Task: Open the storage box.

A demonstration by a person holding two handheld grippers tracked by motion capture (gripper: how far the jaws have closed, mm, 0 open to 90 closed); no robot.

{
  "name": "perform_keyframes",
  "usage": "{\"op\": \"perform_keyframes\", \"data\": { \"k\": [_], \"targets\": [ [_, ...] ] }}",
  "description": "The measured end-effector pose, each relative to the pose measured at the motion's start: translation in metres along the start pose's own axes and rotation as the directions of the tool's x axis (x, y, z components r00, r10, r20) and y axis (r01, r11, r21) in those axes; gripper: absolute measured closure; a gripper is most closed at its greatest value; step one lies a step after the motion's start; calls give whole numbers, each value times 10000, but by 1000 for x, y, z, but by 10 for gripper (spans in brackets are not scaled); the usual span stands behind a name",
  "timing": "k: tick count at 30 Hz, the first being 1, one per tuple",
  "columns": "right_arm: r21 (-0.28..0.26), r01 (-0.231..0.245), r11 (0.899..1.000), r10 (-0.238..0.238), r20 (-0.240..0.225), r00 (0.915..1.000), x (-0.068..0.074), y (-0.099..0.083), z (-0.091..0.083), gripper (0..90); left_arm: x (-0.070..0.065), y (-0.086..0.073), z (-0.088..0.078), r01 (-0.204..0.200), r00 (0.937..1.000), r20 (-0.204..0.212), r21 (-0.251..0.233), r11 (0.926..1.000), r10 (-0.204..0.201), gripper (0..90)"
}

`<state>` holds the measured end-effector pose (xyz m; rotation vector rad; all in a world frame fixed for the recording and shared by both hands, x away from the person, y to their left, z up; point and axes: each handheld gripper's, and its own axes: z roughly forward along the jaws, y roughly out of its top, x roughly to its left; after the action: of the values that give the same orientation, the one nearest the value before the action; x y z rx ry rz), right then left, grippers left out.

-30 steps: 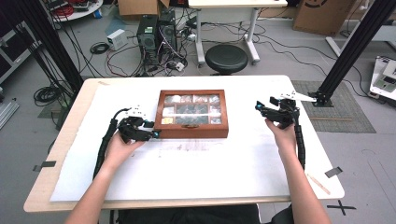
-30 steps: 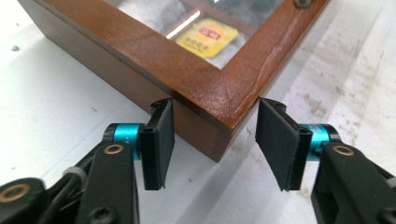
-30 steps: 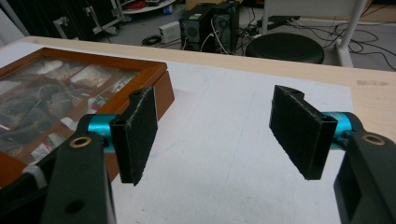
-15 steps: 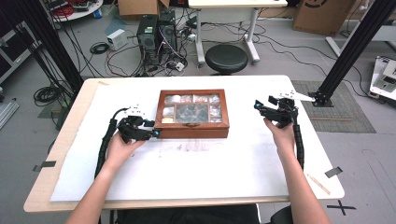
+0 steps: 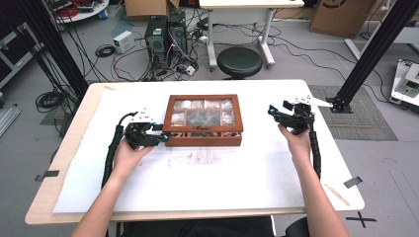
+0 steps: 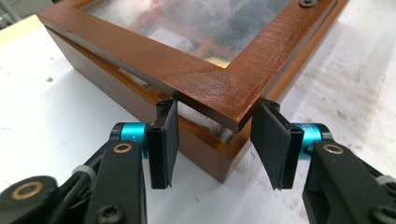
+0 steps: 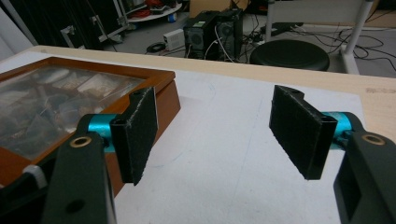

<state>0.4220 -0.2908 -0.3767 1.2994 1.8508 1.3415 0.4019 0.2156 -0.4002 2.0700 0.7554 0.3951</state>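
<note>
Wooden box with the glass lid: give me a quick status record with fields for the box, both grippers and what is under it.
box: brown wooden box with a glass-panelled lid, lying flat mid-table
lid: raised a crack at the near left corner, a gap showing above the base
left gripper: pads closed on that lid corner, one on each side
right gripper: jaws open, nothing between them, beside the right end of the box
surface: white paper sheet on a light wooden table

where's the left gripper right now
In the high view the left gripper sits left of centre on the table, at the near left corner of the wooden box, its fingers closed on the lid's corner.
</note>
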Motion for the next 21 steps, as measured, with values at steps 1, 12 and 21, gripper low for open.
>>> {"op": "perform_keyframes", "data": {
  "k": [1,12,21],
  "targets": [
    [0,-42,10000,42,-16,10000,0,0,0,328,0,1,-1,83,10000,-42,-92,9999,-84,518],
    [2,-95,10000,95,-76,9999,0,0,-1,330,-6,14,-11,504,9925,-1066,-852,9951,-594,473],
    [-22,-148,9999,148,-88,9999,-1,1,-2,330,-1,27,-17,700,9929,-896,-916,9933,-782,486]
  ]
}}
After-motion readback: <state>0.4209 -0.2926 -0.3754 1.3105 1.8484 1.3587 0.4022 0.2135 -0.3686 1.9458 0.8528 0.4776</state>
